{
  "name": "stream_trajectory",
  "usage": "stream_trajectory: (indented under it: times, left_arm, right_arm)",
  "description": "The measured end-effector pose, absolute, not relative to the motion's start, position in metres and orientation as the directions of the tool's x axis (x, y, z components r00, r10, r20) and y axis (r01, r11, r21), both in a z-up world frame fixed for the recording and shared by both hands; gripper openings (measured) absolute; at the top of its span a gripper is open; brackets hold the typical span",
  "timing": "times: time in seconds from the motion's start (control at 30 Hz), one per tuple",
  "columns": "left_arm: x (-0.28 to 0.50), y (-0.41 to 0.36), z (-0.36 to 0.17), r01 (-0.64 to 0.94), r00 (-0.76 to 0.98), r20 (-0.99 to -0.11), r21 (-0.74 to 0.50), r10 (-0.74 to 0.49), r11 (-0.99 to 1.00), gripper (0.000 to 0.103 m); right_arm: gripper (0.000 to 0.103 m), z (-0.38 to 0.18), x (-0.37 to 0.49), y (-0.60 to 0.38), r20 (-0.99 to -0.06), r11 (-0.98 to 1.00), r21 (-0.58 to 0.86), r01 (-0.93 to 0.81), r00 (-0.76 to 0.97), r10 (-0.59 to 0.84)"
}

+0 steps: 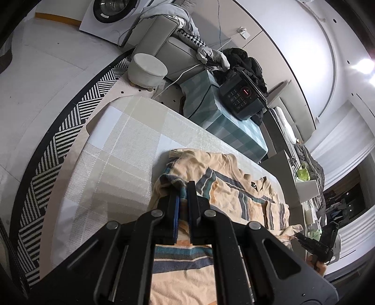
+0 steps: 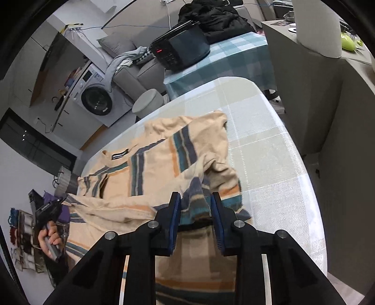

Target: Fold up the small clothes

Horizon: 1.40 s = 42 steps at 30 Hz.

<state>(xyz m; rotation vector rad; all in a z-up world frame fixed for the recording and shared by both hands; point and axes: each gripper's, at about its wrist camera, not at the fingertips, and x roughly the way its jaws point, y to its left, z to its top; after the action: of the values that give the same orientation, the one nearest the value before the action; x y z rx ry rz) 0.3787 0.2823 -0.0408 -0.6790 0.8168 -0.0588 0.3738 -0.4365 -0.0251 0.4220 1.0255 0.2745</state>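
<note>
Lying across the near part of a table (image 2: 269, 150) covered in a pale checked cloth is a small peach shirt (image 2: 159, 169) with blue, teal and orange stripes — collar and label toward the table's far-left edge in the right wrist view, one sleeve thrown out toward the middle of the cloth. The left gripper (image 1: 184, 187) has its fingers drawn nearly together, pinching a bunched, striped edge of the shirt (image 1: 225, 187) between the blue pads (image 1: 176, 215). The right gripper (image 2: 195, 197) stands with its jaws set apart, a rumpled striped fold sitting between them; the fold looks to touch both pads, though whether it is truly clamped I cannot tell from this angle. In the right wrist view the person's left hand (image 2: 50, 239) shows at the shirt's far edge, wrapped around a gripper handle. Beyond the table stands a second one under a teal checked cloth (image 2: 236, 58), carrying a black appliance (image 2: 182, 50) with red lights and a heap of dark clothing (image 2: 215, 18). A round grey stool (image 2: 147, 99) sits near a washing machine (image 2: 96, 98).
</note>
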Motion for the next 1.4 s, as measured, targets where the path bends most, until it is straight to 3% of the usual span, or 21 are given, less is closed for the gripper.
stream_trajectory:
  times: [0.13, 0.2, 0.27, 0.4, 0.6, 0.73, 0.93, 1.03, 1.07, 1.1, 1.17, 1.2, 1.23, 1.33, 1.4]
  left_arm:
    - [0.379, 0.282, -0.039, -0.200, 0.692, -0.658, -0.570, -0.297, 0.797, 0.003]
    - [0.379, 0.283, -0.039, -0.201, 0.689, -0.661, -0.569, -0.298, 0.798, 0.003]
    - [0.380, 0.283, -0.039, -0.200, 0.686, -0.662, -0.571, -0.302, 0.797, 0.003]
    - [0.378, 0.288, -0.036, -0.178, 0.702, -0.633, -0.601, -0.327, 0.779, 0.003]
    - [0.388, 0.296, -0.025, -0.155, 0.740, -0.572, -0.658, -0.355, 0.737, 0.003]
    - [0.411, 0.297, -0.021, -0.166, 0.746, -0.569, -0.663, -0.346, 0.730, 0.003]
    - [0.459, 0.297, -0.040, -0.228, 0.695, -0.641, -0.627, -0.326, 0.745, 0.003]
    - [0.475, 0.299, -0.054, -0.279, 0.664, -0.678, -0.615, -0.315, 0.737, 0.004]
    - [0.477, 0.301, -0.058, -0.290, 0.662, -0.677, -0.627, -0.321, 0.723, 0.006]
    - [0.479, 0.304, -0.062, -0.305, 0.663, -0.677, -0.634, -0.320, 0.711, 0.013]
    - [0.475, 0.309, -0.063, -0.333, 0.676, -0.682, -0.620, -0.279, 0.710, 0.030]
    - [0.471, 0.314, -0.062, -0.355, 0.689, -0.683, -0.608, -0.241, 0.710, 0.048]
    - [0.468, 0.318, -0.060, -0.369, 0.701, -0.678, -0.610, -0.220, 0.701, 0.054]
    - [0.454, 0.327, -0.054, -0.375, 0.719, -0.663, -0.622, -0.207, 0.688, 0.054]
    - [0.443, 0.324, -0.045, -0.366, 0.727, -0.660, -0.604, -0.187, 0.708, 0.054]
  right_arm:
    - [0.027, -0.021, 0.379, -0.430, -0.742, 0.863, 0.502, -0.054, 0.485, 0.462]
    - [0.005, -0.023, 0.384, -0.427, -0.730, 0.852, 0.520, -0.064, 0.484, 0.482]
    - [0.005, -0.023, 0.385, -0.430, -0.717, 0.845, 0.533, -0.051, 0.503, 0.482]
    - [0.004, -0.010, 0.382, -0.446, -0.591, 0.764, 0.644, -0.046, 0.604, 0.535]
    - [0.004, 0.013, 0.398, -0.464, -0.463, 0.704, 0.710, -0.022, 0.738, 0.490]
    - [0.004, 0.013, 0.425, -0.468, -0.448, 0.684, 0.729, 0.010, 0.763, 0.466]
    - [0.005, -0.017, 0.477, -0.466, -0.521, 0.697, 0.709, 0.106, 0.745, 0.417]
    - [0.013, -0.037, 0.496, -0.471, -0.574, 0.699, 0.693, 0.177, 0.722, 0.387]
    - [0.021, -0.041, 0.498, -0.473, -0.586, 0.698, 0.689, 0.197, 0.719, 0.375]
    - [0.030, -0.044, 0.497, -0.478, -0.590, 0.686, 0.694, 0.218, 0.719, 0.368]
    - [0.037, -0.045, 0.493, -0.483, -0.580, 0.675, 0.706, 0.214, 0.723, 0.377]
    - [0.037, -0.042, 0.490, -0.484, -0.585, 0.688, 0.695, 0.209, 0.722, 0.370]
    - [0.037, -0.039, 0.486, -0.483, -0.592, 0.708, 0.678, 0.198, 0.718, 0.366]
    - [0.037, -0.031, 0.478, -0.467, -0.608, 0.744, 0.656, 0.128, 0.674, 0.420]
    - [0.047, -0.027, 0.474, -0.449, -0.614, 0.756, 0.651, 0.069, 0.633, 0.471]
